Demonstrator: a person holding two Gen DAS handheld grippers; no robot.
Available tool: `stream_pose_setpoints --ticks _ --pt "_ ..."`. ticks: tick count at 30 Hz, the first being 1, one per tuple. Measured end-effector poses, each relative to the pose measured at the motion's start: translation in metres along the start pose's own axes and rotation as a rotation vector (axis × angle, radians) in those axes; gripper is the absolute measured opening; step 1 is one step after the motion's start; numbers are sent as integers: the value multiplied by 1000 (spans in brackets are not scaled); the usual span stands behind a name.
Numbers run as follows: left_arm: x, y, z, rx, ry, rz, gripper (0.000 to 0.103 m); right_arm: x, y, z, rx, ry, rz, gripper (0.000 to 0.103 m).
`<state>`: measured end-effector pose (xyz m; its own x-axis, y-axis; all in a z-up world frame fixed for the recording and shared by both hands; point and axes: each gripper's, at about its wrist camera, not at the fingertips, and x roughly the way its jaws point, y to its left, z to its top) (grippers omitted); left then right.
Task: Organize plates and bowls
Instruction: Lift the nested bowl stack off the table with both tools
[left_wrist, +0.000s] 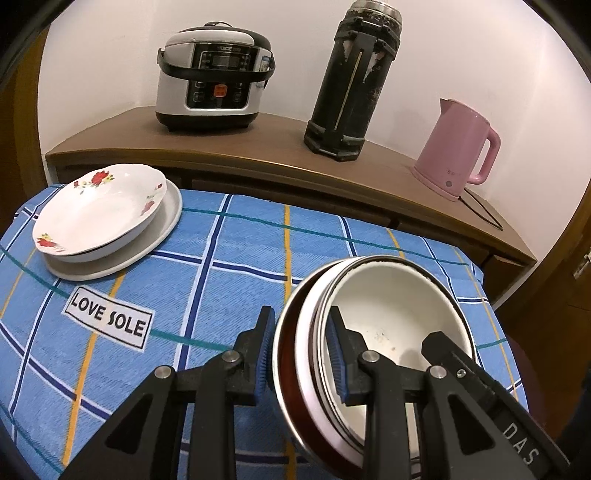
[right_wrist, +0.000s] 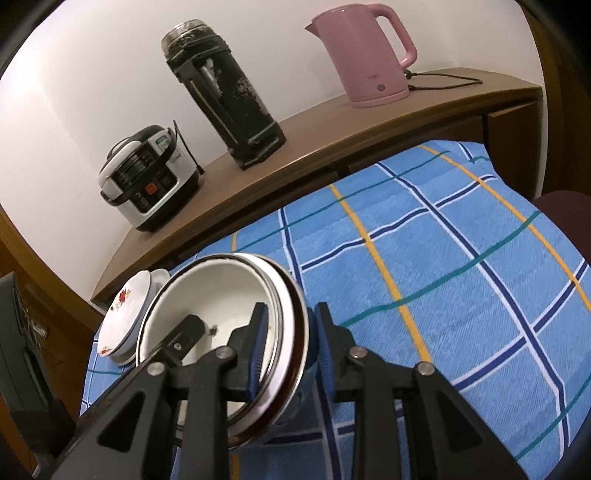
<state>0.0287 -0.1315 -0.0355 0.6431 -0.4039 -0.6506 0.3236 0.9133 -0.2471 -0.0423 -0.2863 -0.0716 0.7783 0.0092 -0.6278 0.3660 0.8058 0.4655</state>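
White-lined bowl stack (left_wrist: 388, 325) hangs above the blue checked cloth (left_wrist: 221, 266), right of the floral plate (left_wrist: 99, 210). Left gripper (left_wrist: 301, 354) and right gripper (right_wrist: 286, 343) each clamp an opposite rim. Best to keep both hands level and matched in pace while carrying.

White wall (left_wrist: 295, 44); brown wooden sideboard (left_wrist: 258, 147) bearing rice cooker (left_wrist: 214, 77), black thermos (left_wrist: 354, 81), pink kettle (left_wrist: 458, 147); desk under blue checked cloth (left_wrist: 221, 277).
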Motion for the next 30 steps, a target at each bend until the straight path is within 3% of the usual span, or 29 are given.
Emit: stream_pose_setpoints --ticks 30 --pt "-40 34 -30 -7 -8 49 30 -24 28 -40 -40 19 46 26"
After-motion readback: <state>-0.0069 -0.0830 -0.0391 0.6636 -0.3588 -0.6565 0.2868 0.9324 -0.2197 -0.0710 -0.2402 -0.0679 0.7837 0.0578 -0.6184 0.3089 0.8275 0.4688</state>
